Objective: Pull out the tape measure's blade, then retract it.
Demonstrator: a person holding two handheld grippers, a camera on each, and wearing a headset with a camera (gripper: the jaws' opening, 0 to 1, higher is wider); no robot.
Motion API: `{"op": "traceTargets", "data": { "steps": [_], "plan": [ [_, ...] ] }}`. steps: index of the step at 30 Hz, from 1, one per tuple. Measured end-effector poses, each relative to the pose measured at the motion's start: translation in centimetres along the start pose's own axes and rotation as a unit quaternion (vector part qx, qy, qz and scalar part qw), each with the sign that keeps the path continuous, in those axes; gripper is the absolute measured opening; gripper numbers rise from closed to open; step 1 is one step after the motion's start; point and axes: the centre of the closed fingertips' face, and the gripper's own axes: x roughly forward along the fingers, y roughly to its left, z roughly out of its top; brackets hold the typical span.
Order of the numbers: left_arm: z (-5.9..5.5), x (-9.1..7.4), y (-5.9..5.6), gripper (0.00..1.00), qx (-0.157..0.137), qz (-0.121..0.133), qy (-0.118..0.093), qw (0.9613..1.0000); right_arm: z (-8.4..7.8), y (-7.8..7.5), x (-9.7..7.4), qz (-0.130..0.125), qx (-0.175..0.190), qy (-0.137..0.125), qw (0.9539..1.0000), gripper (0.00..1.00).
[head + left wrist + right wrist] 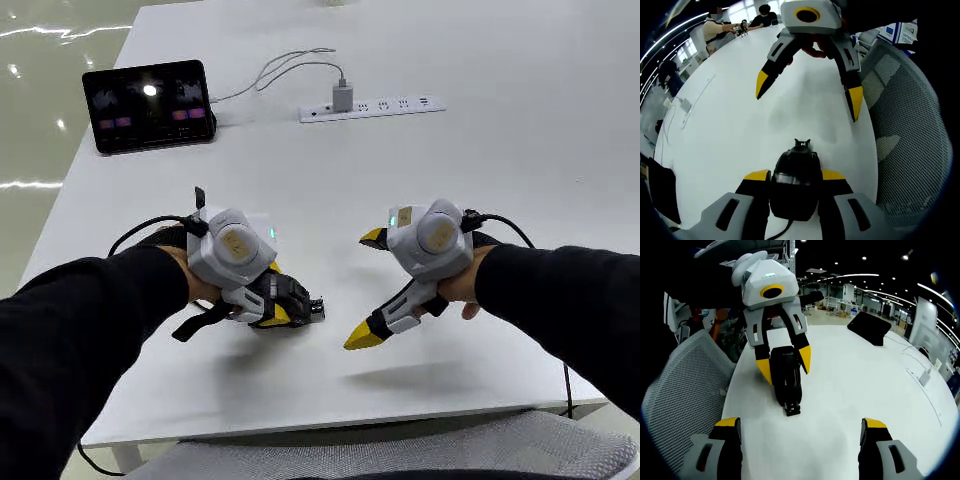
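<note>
My left gripper [795, 175] is clamped on the tape measure [796, 187], which rests on the table [450, 160]. My right gripper [800, 423] is wide open, hook tab [792, 410] at its 12 o'clock (close). I'd centre on the tab, pinch square, pull straight.

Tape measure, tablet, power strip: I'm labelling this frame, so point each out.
tape measure [786, 375], right gripper view, middle of its black case.
tablet [150, 103], head view, centre of its screen.
power strip [395, 105], head view, its white top face.

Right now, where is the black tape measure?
Head view: the black tape measure is left of centre near the front edge of the white table, in the left gripper's jaws, opposite the open right gripper.
</note>
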Motion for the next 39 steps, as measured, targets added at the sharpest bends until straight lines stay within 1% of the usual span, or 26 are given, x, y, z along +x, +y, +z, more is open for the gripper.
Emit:
{"op": "traceTargets", "data": {
  "steps": [5, 7, 9, 11, 14, 18, 19, 22, 24, 27, 32, 34, 39],
  "plan": [
    [0.0, 0.0, -0.1, 0.31, -0.001, 0.001, -0.003, 1.0, 0.9, 0.3, 0.7, 0.011, -0.006, -0.003, 0.9999, 0.99],
    [0.0, 0.0, -0.1, 0.31, 0.0, 0.002, -0.004, 1.0, 1.1, 0.4, 1.1, 0.014, -0.007, -0.003, 0.9999, 0.99],
    [0.0, 0.0, 0.0, 0.31, 0.0, 0.004, -0.005, 1.0, 0.9, 0.5, 1.5, 0.017, -0.003, -0.003, 0.9998, 0.98],
    [0.0, 0.0, 0.0, 0.31, 0.0, 0.005, -0.005, 1.0, 0.7, 0.5, 1.8, 0.018, -0.008, -0.003, 0.9998, 0.88],
    [0.0, 0.0, 0.0, 0.31, 0.001, 0.007, -0.004, 1.0, 0.7, 0.5, 2.2, 0.02, 0.002, -0.005, 0.9998, 0.89],
    [0.0, 0.0, 0.0, 0.31, 0.001, 0.008, -0.007, 0.9999, 0.9, 0.7, 2.4, 0.024, -0.011, -0.008, 0.9996, 0.75],
    [0.0, 0.0, 0.0, 0.31, 0.002, 0.008, -0.008, 0.9999, 1.0, 0.9, 2.5, 0.03, -0.012, -0.01, 0.9994, 0.73],
    [0.0, 0.0, -0.1, 0.31, 0.002, 0.008, -0.007, 0.9999, 1.0, 1.0, 2.6, 0.036, -0.027, -0.005, 0.999, 0.62],
    [0.0, 0.0, -0.1, 0.31, 0.002, 0.008, -0.007, 0.9999, 1.0, 1.1, 2.9, 0.04, -0.029, -0.002, 0.9988, 0.57],
    [0.0, 0.0, -0.1, 0.31, 0.002, 0.008, -0.006, 1.0, 0.4, 1.2, 3.4, 0.04, -0.045, 0.013, 0.9981, 0.49],
    [0.0, -0.1, -0.1, 0.31, 0.001, 0.007, -0.007, 1.0, 0.1, 1.5, 3.8, 0.047, -0.05, 0.023, 0.9974, 0.46],
    [0.0, -0.1, -0.1, 0.31, 0.0, 0.007, -0.007, 0.9999, 0.1, 1.6, 3.9, 0.049, -0.05, 0.022, 0.9973, 0.46],
    [-0.1, 0.0, -0.2, 0.32, 0.0, 0.006, -0.008, 1.0, 0.2, 1.6, 4.4, 0.048, -0.048, 0.023, 0.9974, 0.42]
  ]
}}
